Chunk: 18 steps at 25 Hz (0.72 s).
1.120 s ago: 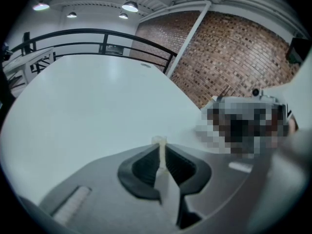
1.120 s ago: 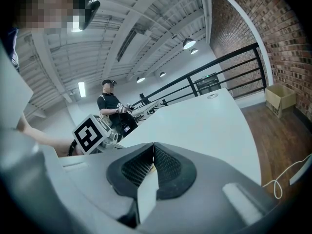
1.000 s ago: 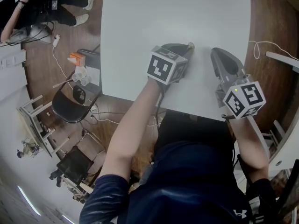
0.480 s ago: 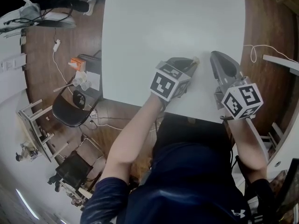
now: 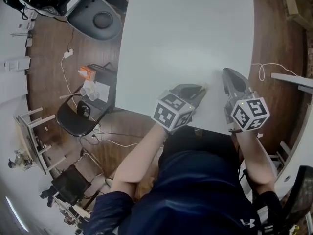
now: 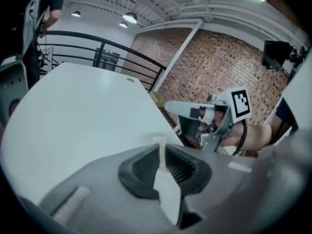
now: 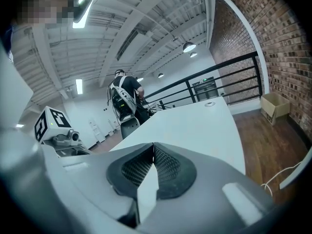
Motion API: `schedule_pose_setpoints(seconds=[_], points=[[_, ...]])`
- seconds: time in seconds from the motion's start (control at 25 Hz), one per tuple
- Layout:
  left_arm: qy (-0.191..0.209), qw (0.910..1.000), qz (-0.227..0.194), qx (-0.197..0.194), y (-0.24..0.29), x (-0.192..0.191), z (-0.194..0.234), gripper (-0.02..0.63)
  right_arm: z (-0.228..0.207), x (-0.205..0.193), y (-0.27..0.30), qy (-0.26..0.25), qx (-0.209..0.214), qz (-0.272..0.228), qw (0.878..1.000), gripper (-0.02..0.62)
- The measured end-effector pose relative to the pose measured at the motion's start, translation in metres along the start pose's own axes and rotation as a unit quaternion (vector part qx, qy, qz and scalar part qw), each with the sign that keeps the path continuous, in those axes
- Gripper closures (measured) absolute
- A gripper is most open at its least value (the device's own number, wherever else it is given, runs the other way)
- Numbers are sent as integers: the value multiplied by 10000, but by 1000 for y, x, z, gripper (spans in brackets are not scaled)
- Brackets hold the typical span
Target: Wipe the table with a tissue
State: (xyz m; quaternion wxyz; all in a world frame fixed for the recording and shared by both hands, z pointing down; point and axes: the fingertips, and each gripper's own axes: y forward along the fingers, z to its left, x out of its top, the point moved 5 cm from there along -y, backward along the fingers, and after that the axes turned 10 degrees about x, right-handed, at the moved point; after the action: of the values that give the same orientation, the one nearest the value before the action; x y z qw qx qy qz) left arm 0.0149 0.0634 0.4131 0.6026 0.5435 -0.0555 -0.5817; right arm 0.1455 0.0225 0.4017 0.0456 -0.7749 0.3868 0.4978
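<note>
The white table (image 5: 186,33) fills the upper middle of the head view. My left gripper (image 5: 199,91) lies low over the table near its front edge, shut on a small cream tissue (image 5: 205,87) that pokes out at the tip. In the left gripper view the tissue (image 6: 160,156) is a thin strip pinched between the dark pads, just above the table (image 6: 83,101). My right gripper (image 5: 231,75) is a short way to the right, over the table, shut with nothing in it. In the right gripper view its pads (image 7: 165,167) meet.
On the wooden floor to the left are a black chair (image 5: 73,114), a stand with an orange box (image 5: 87,74) and a grey round machine (image 5: 100,21). A white cable (image 5: 264,67) lies at the right. A person (image 7: 126,94) stands beyond the table's far end.
Both grippers have drawn back toward the table's front edge, the left one still holding the tissue. The head view has tilted, so more of the far table shows.
</note>
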Motion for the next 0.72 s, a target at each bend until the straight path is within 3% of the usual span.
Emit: schedule_pose_setpoints(seconds=[0.4, 0.72], points=[[-356, 9981, -471, -163, -64, -10, -9, 572, 44, 13, -23, -192, -88, -31, 9998, 584], [-157, 9927, -1189, -127, -99, 23, -15, 572, 85, 42, -38, -532, -118, -129, 9984, 584]])
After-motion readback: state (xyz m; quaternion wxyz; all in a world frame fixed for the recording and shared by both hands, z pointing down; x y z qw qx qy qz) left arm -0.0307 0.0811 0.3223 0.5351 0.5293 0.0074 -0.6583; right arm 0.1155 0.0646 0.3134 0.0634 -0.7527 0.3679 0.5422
